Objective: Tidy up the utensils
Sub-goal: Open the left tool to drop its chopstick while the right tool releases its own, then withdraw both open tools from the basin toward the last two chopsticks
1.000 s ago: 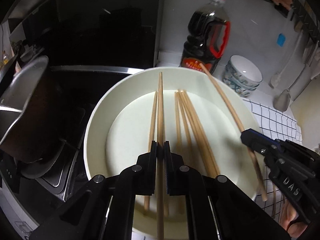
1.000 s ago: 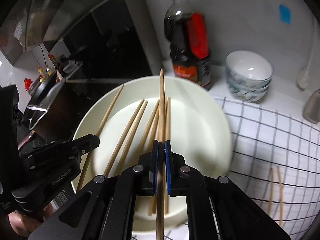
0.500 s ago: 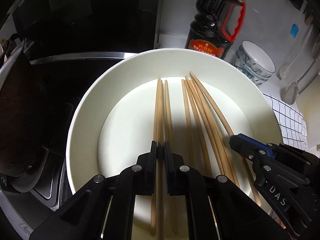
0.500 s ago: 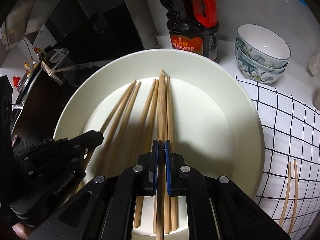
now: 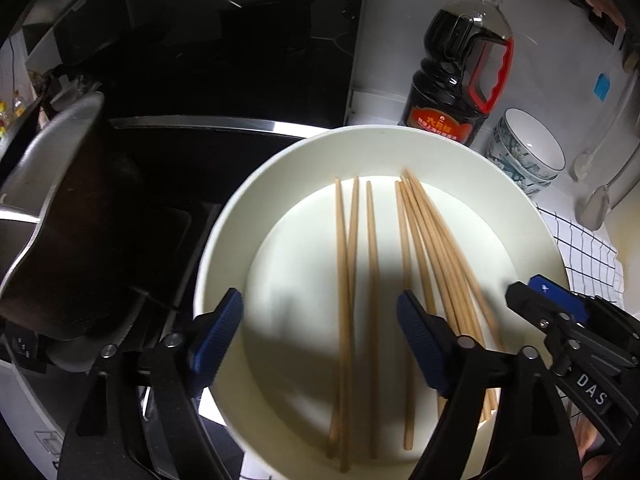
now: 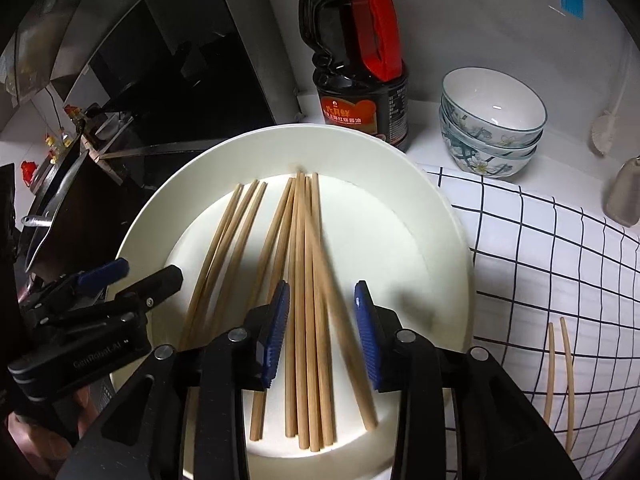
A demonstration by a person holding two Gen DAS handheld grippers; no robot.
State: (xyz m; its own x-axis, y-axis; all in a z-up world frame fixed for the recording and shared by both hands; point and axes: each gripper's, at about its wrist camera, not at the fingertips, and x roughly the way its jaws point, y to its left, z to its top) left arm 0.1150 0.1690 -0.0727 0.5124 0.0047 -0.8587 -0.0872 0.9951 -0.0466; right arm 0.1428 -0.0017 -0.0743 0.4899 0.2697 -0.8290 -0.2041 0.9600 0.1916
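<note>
A white counter [image 6: 432,148] runs along a white wall, with a black glass hob [image 5: 168,168] and hood panel to the left. A white cloth [image 6: 540,248] with a black grid covers the counter on the right.

One large white plate [image 5: 472,176] sits at the hob's edge, partly on the cloth. One dark metal pot [image 5: 60,216] stands on the hob. One dark sauce bottle [image 5: 456,80] with a red handle and cap stands upright behind the plate. Three patterned bowls [image 6: 492,124] are stacked just right of the bottle. Two pale ladles or spoons [image 5: 596,204] hang by the wall at far right.

Nine chopsticks [image 6: 308,280] lie on the plate: three on the left, roughly parallel, and six bunched on the right, one of them blurred and slanting across the rest. Two more chopsticks [image 6: 560,368] lie side by side on the cloth, well apart from the plate.

The left gripper [image 5: 320,328] hangs over the three left sticks, its jaws opening and spread wide, pads touching nothing. The right gripper [image 6: 322,320] hangs over the bunch of six, its jaws opening too; sticks lie between the blue pads but none is pressed.
</note>
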